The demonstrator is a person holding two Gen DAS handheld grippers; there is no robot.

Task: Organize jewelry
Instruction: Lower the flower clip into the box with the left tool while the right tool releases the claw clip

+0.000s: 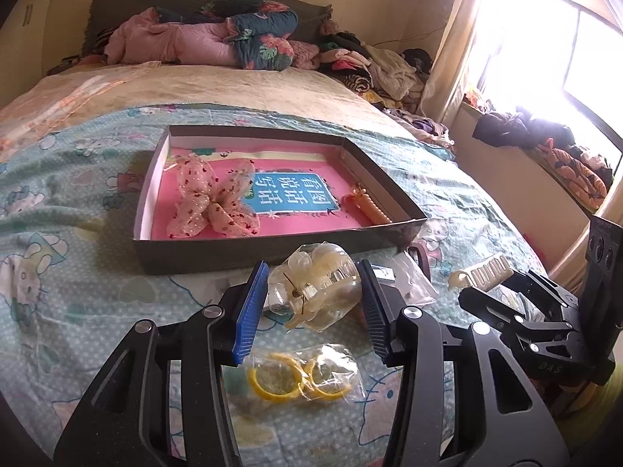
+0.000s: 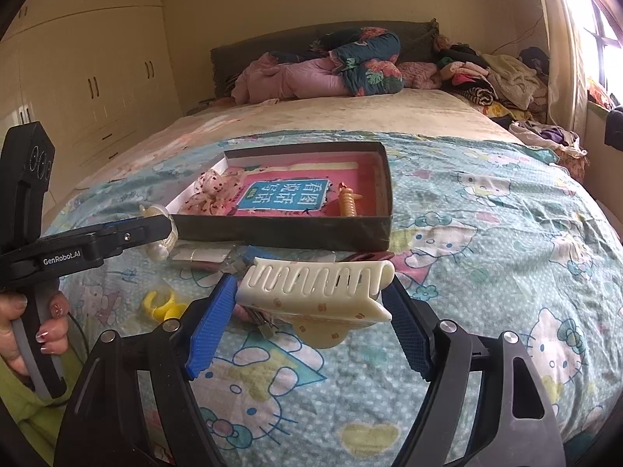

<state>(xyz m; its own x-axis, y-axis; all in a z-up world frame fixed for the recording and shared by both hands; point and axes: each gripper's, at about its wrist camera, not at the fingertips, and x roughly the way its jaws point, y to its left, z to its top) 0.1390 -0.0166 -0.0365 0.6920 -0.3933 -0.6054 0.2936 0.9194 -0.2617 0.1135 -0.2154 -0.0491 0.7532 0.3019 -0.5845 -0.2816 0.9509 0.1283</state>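
A: Which step is this, would you say?

B: Carrying to the box, I judge. The left hand-held gripper pinches a clear bagged hair claw between its blue pads, and the right hand-held gripper clamps a cream hair claw across its length, jaws set wide around it. Both pieces look lifted off the bed.

A: And the box?

B: The shallow dark box lies at twelve o'clock from both grippers, near them. Inside it a pink spotted bow sits toward nine o'clock and an orange clip toward three o'clock.

A: What remains on the bedspread?

B: Yellow rings in a clear bag at six o'clock under the left gripper, plus more small packets by the box's near wall.

A: Next move?

B: Probably bring each claw forward over the near wall, lower it onto free pink floor between bow and clip, then spread the jaws.
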